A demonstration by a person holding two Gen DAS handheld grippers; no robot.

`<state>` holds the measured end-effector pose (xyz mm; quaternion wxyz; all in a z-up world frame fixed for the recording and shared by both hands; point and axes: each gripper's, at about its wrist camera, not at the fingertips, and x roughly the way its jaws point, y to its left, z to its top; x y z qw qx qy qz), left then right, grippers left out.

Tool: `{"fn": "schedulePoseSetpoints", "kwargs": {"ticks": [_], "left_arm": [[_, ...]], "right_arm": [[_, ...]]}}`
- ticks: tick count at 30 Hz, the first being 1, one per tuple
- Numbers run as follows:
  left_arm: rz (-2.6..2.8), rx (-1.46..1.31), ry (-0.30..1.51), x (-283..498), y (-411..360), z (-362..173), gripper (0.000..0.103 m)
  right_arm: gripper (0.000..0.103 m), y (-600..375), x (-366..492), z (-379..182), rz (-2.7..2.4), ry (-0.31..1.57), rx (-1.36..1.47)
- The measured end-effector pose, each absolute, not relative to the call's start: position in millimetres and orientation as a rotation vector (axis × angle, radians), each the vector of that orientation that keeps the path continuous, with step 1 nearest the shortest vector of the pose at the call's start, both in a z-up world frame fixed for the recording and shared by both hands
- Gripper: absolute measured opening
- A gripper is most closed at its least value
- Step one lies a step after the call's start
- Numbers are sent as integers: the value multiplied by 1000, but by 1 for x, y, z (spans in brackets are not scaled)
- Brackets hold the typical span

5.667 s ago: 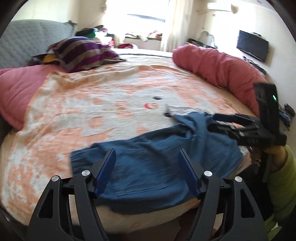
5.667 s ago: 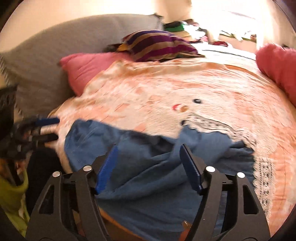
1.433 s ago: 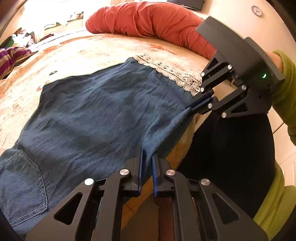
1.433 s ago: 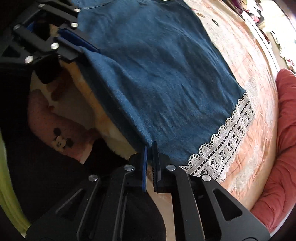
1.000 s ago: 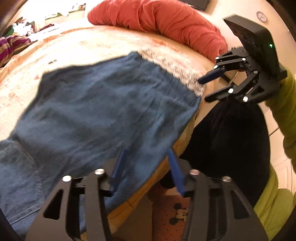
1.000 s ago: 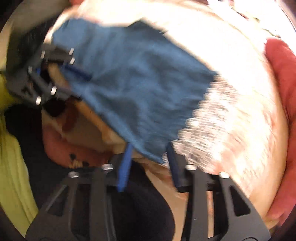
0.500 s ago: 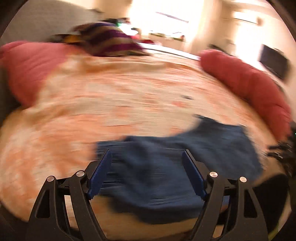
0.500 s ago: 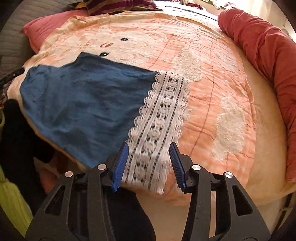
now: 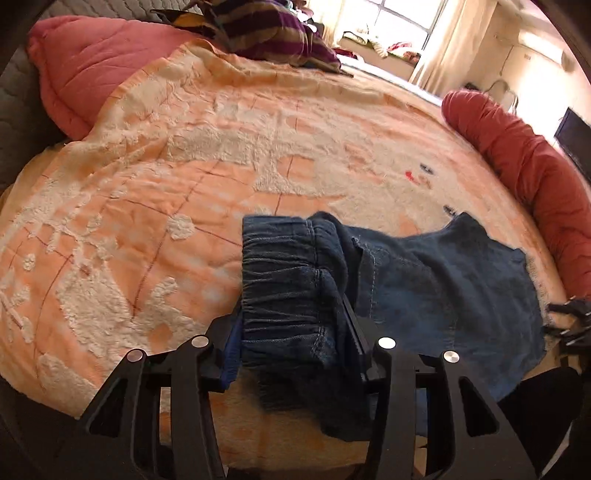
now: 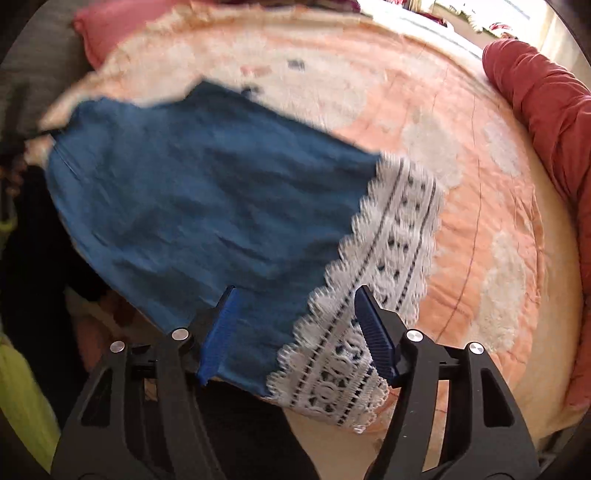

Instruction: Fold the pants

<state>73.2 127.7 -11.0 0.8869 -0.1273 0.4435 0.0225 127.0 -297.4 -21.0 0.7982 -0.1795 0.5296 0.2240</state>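
Note:
Blue denim pants (image 9: pixel 443 288) with a white lace hem (image 10: pixel 388 251) lie flat near the bed's front edge. In the left wrist view my left gripper (image 9: pixel 291 332) has its fingers wide, with the gathered elastic waistband (image 9: pixel 284 291) bunched between them; the fingers touch the cloth on both sides. In the right wrist view my right gripper (image 10: pixel 299 325) is open over the lower hem corner, straddling the blue cloth (image 10: pixel 192 192) and the lace. The right gripper also shows at the far right edge of the left view (image 9: pixel 570 321).
The bed carries an orange and white fluffy blanket (image 9: pixel 184 166). A red bolster (image 9: pixel 517 155) runs along the right side, and a pink pillow (image 9: pixel 85 66) and a striped cushion (image 9: pixel 273 33) lie at the head. The person's dark legs (image 10: pixel 37 258) stand at the bed's edge.
My left gripper has moved forward onto the waistband, which now sits bunched between its fingers. My right gripper has moved forward over the lace hem corner and stays open.

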Motion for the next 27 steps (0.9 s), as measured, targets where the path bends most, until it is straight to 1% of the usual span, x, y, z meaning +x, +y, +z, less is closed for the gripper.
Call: {"fn": "schedulePoseSetpoints", "kwargs": {"ticks": [2,3,4,6,7,8,9,10,11,12,13,16,19,23,27], "left_arm": [[64,-244,920,69,128,-12,45],[71,-237,927,69,127,-13,48],[84,-228,937,70,127,-15,55],[98,-233,938,72,128,-14,61],[92,-244,931,71,129,-12,62],[83,-252,912,67,129,-5,62],[70,-250,888,64,128,3,62],[54,-240,857,60,125,13,64],[29,-214,808,54,119,29,67],[17,-197,782,51,115,38,74],[3,-176,750,50,109,48,75],[-77,-130,695,58,88,73,75],[-148,-107,698,82,64,82,75],[-258,-115,728,122,31,86,75],[-321,-80,767,167,-6,84,76]], "right_arm": [[58,-298,129,-39,430,1208,-463],[58,-299,129,-41,436,1210,-455],[58,-301,129,-41,440,1208,-438],[59,-304,130,-39,438,1209,-415],[60,-303,129,-39,439,1206,-421],[61,-302,128,-39,440,1200,-431],[64,-301,126,-38,446,1196,-431],[66,-301,125,-36,451,1188,-428],[66,-300,122,-34,453,1178,-423],[66,-300,120,-31,455,1167,-415],[66,-300,119,-27,455,1153,-404],[70,-307,121,-4,434,1067,-313],[72,-320,135,20,361,977,-218],[72,-342,174,43,282,934,-33],[72,-353,225,55,323,904,175]]}}
